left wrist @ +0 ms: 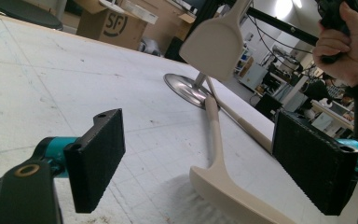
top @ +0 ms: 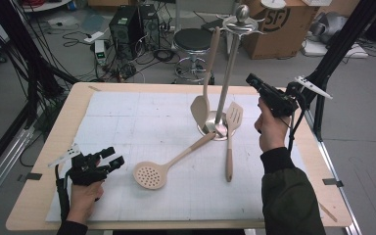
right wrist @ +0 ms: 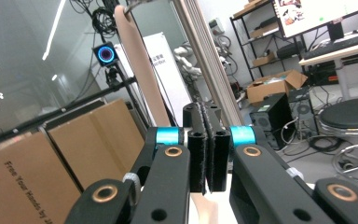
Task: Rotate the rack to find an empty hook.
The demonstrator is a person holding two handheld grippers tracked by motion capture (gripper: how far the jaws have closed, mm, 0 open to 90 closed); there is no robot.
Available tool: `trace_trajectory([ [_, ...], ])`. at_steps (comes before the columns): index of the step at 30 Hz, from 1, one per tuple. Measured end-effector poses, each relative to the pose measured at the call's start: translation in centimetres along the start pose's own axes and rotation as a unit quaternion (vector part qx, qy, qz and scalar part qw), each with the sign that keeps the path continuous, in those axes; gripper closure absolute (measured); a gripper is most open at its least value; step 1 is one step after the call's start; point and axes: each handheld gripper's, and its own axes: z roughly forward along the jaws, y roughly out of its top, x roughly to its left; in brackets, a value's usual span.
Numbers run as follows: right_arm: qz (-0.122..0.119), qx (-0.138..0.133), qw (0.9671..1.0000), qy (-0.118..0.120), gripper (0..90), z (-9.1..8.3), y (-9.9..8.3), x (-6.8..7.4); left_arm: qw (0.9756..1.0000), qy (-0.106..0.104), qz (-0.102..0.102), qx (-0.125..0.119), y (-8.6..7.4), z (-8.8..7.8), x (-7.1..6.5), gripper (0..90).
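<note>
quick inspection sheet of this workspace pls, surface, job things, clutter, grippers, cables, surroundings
surface: wooden table under a white gridded mat, mat lightly marked
job's things: steel stand upright at the mat's far side; solid turner hanging on it; slotted turner lying flat, head by the stand's base; skimmer lying flat, handle end by the base
clutter: nothing seen on the mat
grippers: left gripper open, low near the skimmer, holding nothing; right gripper shut, empty, raised beside the stand
cables: one trails from each gripper; loose cables on the floor beyond the table
surroundings: stool, cardboard box, electronics boxes, black frame legs
</note>
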Motion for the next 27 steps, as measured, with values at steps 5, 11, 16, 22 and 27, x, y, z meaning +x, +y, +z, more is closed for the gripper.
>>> trace_trajectory([
  [5, 0.0, -0.007, 1.0, 0.004, 89.8, 0.4, 0.8, -0.1, 1.0, 0.0, -0.001, 0.003, 0.0, 0.0, 0.0, 18.3],
  [11, -0.002, -0.016, 0.9999, -0.001, 89.9, 1.3, 2.3, -0.2, 1.0, 0.001, -0.002, 0.0, 0.0, 0.0, 0.0, 18.3],
  [16, 0.003, -0.03, 0.9996, -0.002, 89.9, 1.7, 3.6, -0.3, 1.0, 0.0, -0.001, 0.003, -0.1, 0.0, -0.1, 18.3],
  [22, -0.006, -0.044, 0.9988, 0.02, 89.9, 2.3, 4.5, 1.3, 1.0, -0.001, -0.002, 0.003, 0.0, 0.0, 0.0, 18.3],
  [27, -0.01, -0.043, 0.9985, 0.033, 89.9, 3.1, 5.1, 2.6, 1.0, -0.001, -0.004, 0.002, -0.1, 0.0, 0.0, 18.3],
])
